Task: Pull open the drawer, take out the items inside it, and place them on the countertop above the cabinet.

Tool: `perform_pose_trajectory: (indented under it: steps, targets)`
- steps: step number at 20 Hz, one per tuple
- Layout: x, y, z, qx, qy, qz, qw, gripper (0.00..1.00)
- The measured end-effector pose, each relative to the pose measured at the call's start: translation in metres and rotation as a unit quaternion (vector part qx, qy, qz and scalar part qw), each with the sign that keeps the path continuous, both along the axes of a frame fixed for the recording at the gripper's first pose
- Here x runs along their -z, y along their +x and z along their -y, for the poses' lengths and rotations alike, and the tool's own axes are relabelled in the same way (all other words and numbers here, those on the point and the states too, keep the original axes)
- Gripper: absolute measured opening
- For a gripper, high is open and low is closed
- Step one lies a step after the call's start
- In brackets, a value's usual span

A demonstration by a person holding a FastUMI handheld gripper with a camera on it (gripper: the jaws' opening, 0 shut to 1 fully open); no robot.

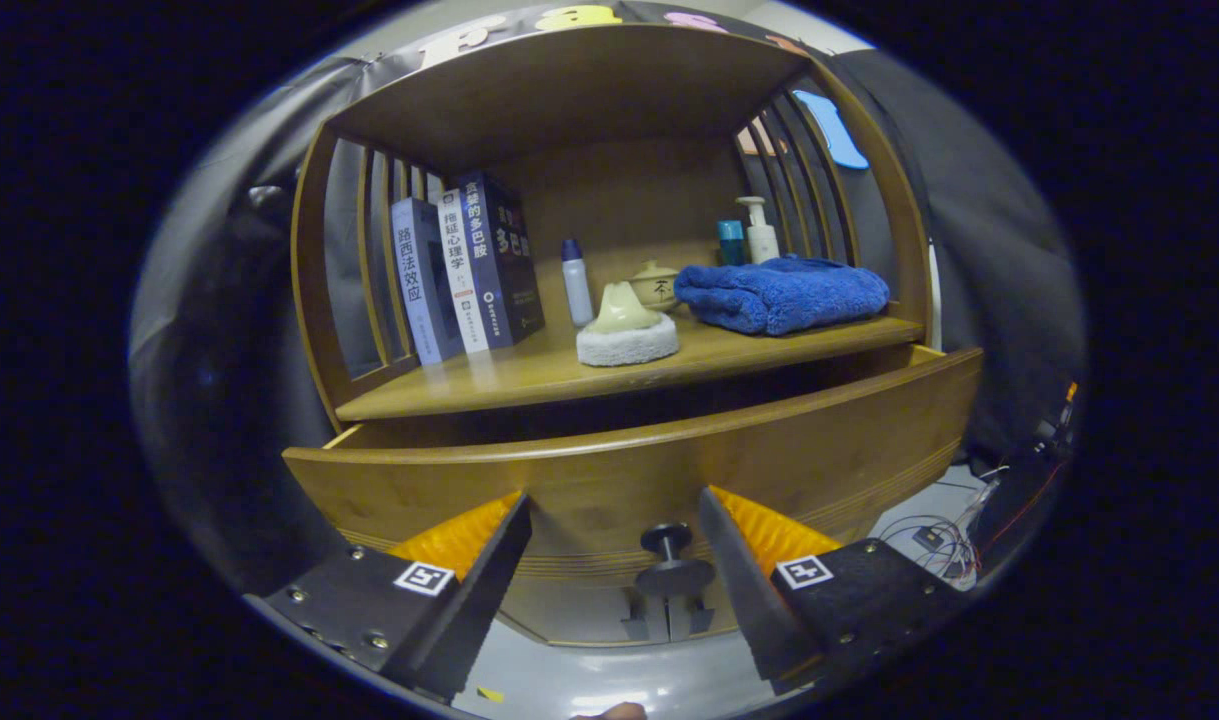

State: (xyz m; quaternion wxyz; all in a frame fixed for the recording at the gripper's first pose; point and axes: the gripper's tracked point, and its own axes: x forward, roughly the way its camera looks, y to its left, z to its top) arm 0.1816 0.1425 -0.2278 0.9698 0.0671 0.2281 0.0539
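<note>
A wooden cabinet stands in front of me, and its drawer (609, 470) is pulled part way out below the countertop (529, 375). The drawer's inside is hidden behind its front panel. A dark round knob (669, 555) sticks out of the drawer front, low down. My gripper (614, 515) is open, its two fingers set wide on either side of the knob and slightly above it, touching nothing.
On the countertop stand three books (464, 270) at the left, a small bottle (576, 282), a cream object on a white fluffy base (626, 325), a small lidded pot (655, 283), a folded blue towel (781, 292) and a pump bottle (760, 230). Cables (944, 535) lie on the floor at the right.
</note>
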Motion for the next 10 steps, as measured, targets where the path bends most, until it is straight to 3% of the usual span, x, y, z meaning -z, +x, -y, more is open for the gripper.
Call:
perform_pose_trajectory:
  steps: [10]
  targets:
    - [0.005, 0.018, -0.003, 0.001, 0.006, -0.003, 1.000, 1.00]
